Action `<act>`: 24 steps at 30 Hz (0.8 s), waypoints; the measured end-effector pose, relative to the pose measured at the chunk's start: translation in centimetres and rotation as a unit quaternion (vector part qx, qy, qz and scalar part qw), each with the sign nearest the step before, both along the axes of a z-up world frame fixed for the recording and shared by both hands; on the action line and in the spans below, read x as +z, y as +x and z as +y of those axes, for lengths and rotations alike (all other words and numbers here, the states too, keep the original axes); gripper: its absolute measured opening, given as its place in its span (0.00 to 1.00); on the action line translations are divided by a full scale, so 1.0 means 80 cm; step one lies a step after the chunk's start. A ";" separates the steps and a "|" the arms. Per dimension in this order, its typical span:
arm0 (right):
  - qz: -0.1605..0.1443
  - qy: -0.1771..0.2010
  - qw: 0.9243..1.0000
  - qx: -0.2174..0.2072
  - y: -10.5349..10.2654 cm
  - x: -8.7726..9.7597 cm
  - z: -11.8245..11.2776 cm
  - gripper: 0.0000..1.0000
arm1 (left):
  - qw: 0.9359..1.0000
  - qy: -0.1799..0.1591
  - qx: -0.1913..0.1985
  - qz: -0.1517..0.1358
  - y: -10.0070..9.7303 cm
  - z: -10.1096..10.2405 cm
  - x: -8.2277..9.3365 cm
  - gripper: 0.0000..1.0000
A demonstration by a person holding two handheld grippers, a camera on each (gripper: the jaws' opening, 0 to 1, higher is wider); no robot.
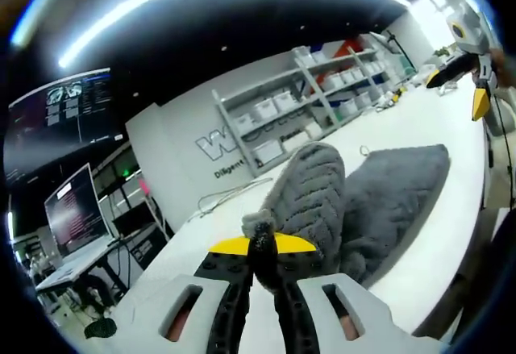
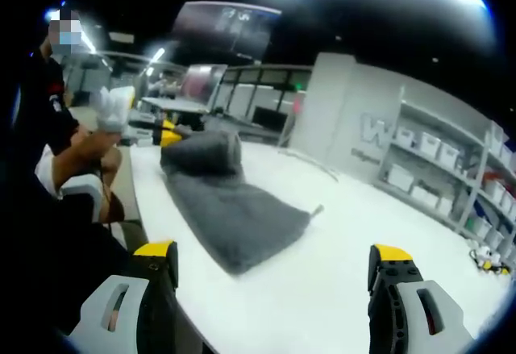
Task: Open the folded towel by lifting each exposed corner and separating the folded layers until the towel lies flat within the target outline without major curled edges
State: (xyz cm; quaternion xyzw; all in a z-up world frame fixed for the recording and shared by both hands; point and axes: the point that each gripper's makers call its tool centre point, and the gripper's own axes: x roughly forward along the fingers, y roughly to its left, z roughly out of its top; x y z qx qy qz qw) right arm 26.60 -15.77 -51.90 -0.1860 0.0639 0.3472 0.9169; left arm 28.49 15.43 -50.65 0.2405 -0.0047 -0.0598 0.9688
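On the white table, my left hand-held gripper is clenched on 1 lifted corner of the grey towel, my right hand-held gripper hangs released beside it, so next I judge: peel that layer over.

The pinched corner of the grey plush towel is hidden between the closed jaws of the left gripper. Lettering on the white wall panel is cut off by white storage shelving. In the right gripper view the picture is blurred, and the left gripper's contact with the towel cannot be resolved.
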 end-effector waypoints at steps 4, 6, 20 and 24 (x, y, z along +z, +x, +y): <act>0.000 -0.004 1.000 -0.001 0.001 -0.001 -0.001 0.99 | 1.000 0.002 0.001 0.003 -0.002 -0.004 -0.002 0.07; 0.002 -0.004 1.000 -0.001 0.002 -0.002 -0.002 0.99 | 1.000 0.002 0.002 0.004 -0.003 -0.004 -0.003 0.07; 0.006 -0.010 1.000 -0.007 0.004 -0.006 -0.007 0.99 | 1.000 0.002 -0.004 0.020 -0.007 -0.011 -0.011 0.07; 0.006 -0.010 1.000 -0.010 0.004 -0.006 -0.009 0.99 | 1.000 0.001 -0.004 0.025 -0.006 -0.010 -0.014 0.07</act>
